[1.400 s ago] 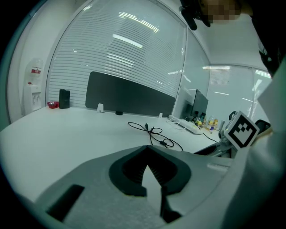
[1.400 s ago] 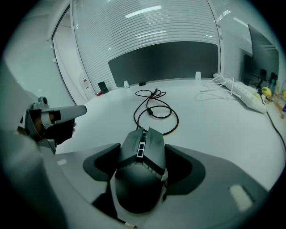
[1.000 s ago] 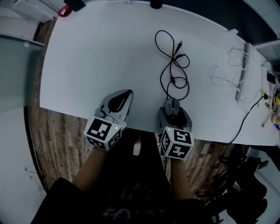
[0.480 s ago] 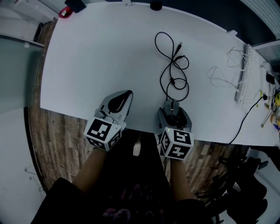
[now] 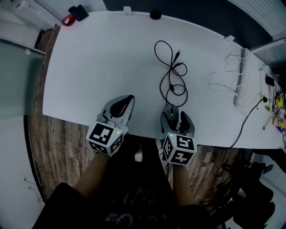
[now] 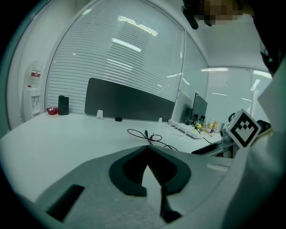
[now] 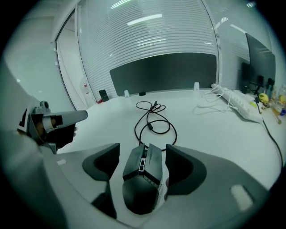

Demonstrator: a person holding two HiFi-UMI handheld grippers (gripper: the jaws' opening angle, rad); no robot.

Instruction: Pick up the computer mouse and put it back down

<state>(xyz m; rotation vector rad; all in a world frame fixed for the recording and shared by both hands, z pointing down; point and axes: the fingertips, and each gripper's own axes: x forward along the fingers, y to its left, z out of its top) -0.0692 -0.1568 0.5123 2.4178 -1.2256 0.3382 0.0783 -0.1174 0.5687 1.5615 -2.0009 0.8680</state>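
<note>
A dark computer mouse [image 5: 173, 117] [image 7: 143, 176] sits between the jaws of my right gripper [image 5: 175, 112] [image 7: 143, 150], near the front edge of the white table [image 5: 98, 58]. Both jaws hug its sides and have just closed a little further on it. It looks slightly raised off the tabletop. Its black cable [image 5: 172, 67] [image 7: 154, 120] runs away in loops across the table. To the left, my left gripper [image 5: 128, 97] [image 6: 147, 147] rests at the table edge with its tips touching and nothing between them.
A white keyboard [image 5: 243, 80] and a white cable [image 5: 219, 80] lie at the right end of the table. A red and black object [image 5: 73, 13] sits at the far left corner. A dark chair [image 5: 246, 183] stands on the wooden floor at lower right.
The right gripper has risen slightly with the mouse still between its jaws, and the mouse now sits deeper in them. The left gripper has not moved.
</note>
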